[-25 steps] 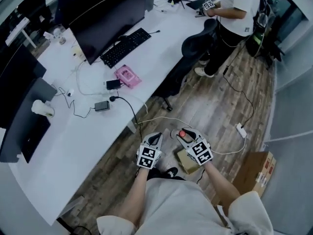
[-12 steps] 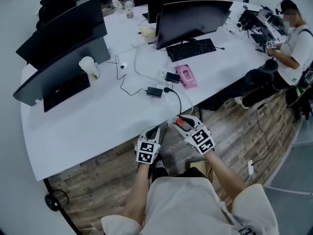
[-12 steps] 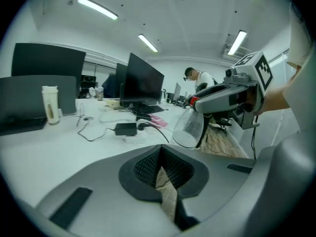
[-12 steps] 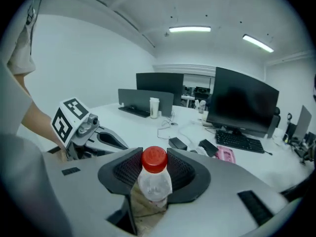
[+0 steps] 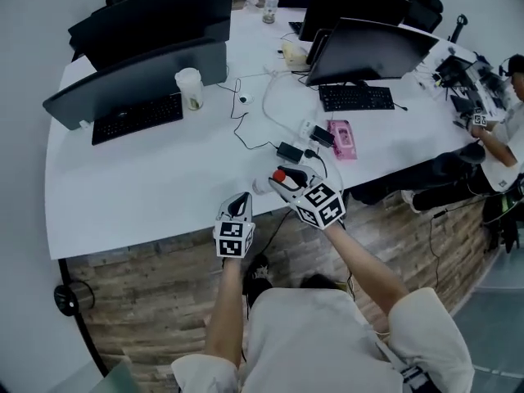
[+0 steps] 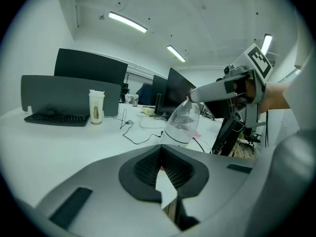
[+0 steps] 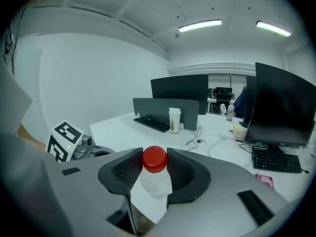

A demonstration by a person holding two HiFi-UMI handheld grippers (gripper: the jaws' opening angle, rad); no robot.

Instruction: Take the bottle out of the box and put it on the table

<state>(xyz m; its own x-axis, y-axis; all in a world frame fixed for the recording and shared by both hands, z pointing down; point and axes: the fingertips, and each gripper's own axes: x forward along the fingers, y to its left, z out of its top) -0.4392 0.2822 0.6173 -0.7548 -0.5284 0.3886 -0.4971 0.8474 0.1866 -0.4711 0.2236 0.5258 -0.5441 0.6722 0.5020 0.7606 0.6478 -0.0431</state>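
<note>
While right gripper [image 7: 155, 163] jaws clamp the red-capped clear bottle [image 6: 181, 122] over the table [image 5: 123, 207], left gripper [image 6: 160, 151] jaws closed, empty.

An office is indicated by a long white desk [image 5: 131, 195] on which rows of dark monitors [image 5: 139, 76], keyboards [image 5: 137, 118] and trailing cables [image 5: 246, 129] are set out, by strip lights [image 7: 199, 25] mounted on the ceiling, and by a wood-plank floor [image 5: 147, 301] laid beneath.

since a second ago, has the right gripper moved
Yes. The right gripper, shut on the bottle, has gone from over the wooden floor to the white table's edge.
</note>
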